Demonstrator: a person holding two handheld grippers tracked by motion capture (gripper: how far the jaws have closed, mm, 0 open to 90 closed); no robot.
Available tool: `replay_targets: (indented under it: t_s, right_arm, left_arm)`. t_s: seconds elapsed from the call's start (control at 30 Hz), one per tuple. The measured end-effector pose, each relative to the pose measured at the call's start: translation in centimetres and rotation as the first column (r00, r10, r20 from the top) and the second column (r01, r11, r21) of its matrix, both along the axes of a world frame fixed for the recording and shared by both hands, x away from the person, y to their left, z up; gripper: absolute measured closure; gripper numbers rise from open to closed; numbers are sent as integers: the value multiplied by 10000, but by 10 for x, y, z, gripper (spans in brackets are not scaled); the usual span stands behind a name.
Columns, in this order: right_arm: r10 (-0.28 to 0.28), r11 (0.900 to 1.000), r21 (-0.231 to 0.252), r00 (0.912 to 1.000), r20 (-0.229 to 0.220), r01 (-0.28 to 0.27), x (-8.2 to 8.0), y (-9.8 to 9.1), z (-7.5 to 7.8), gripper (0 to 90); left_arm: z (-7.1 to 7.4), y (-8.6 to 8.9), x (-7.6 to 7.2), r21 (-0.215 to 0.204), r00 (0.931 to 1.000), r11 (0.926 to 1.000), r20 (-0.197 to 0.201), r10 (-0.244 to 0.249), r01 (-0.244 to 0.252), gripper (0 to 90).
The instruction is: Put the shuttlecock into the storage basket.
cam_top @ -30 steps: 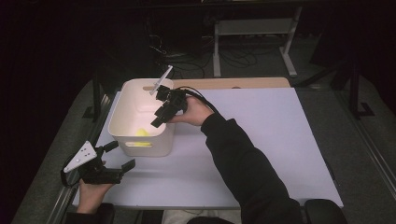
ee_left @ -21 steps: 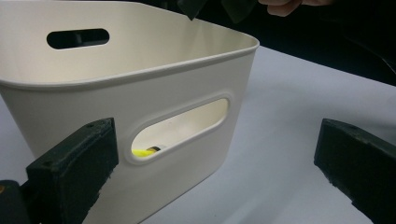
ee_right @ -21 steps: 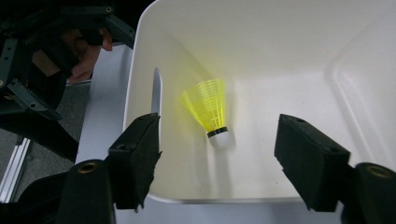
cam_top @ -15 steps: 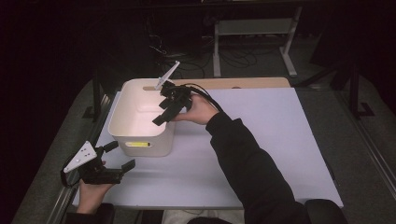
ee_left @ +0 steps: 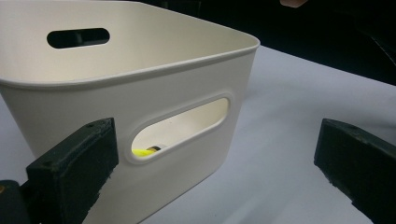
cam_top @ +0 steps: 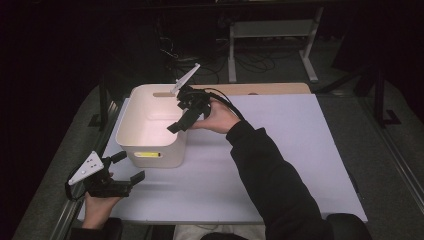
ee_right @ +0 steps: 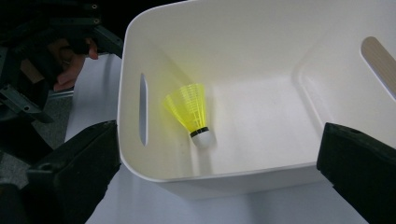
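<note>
A yellow shuttlecock (ee_right: 190,112) lies on its side on the floor of the white bin (cam_top: 150,150), close to the wall with the slot handle; in the left claw view a sliver of yellow shows through that slot. In the high view the bin sits left of centre on the pale surface (cam_top: 280,150). The right claw (cam_top: 186,111) hangs over the bin's right rim at centre frame, its jaws having just been opening; they now stand wide apart with nothing between them, the shuttlecock lying below, free of them. The left claw (cam_top: 129,169) waits at lower left, just beside the bin's near wall, jaws spread wide and holding nothing.
</note>
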State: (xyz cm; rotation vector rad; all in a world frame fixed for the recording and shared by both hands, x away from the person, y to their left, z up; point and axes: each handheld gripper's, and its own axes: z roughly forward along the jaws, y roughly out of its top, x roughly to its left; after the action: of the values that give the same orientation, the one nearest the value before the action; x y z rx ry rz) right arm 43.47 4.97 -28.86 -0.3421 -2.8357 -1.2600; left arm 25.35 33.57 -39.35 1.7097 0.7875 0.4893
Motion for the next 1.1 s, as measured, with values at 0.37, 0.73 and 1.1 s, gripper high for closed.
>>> replay_targets:
  t_s: [0.37,0.73,1.1]
  right_arm:
    - [-304,9994,145,9993,203,301,-3,-17,4,0]
    - [-475,9986,234,9985,264,469,-5,-29,5,0]
    - [-691,9970,365,9973,256,681,-8,-46,2,0]
  left_arm:
    - [0,0,0,-4,10000,10000,-5,2,-2,0]
    - [0,0,0,-4,10000,10000,-6,1,-1,0]
    - [0,0,0,-1,10000,10000,-7,12,-12,0]
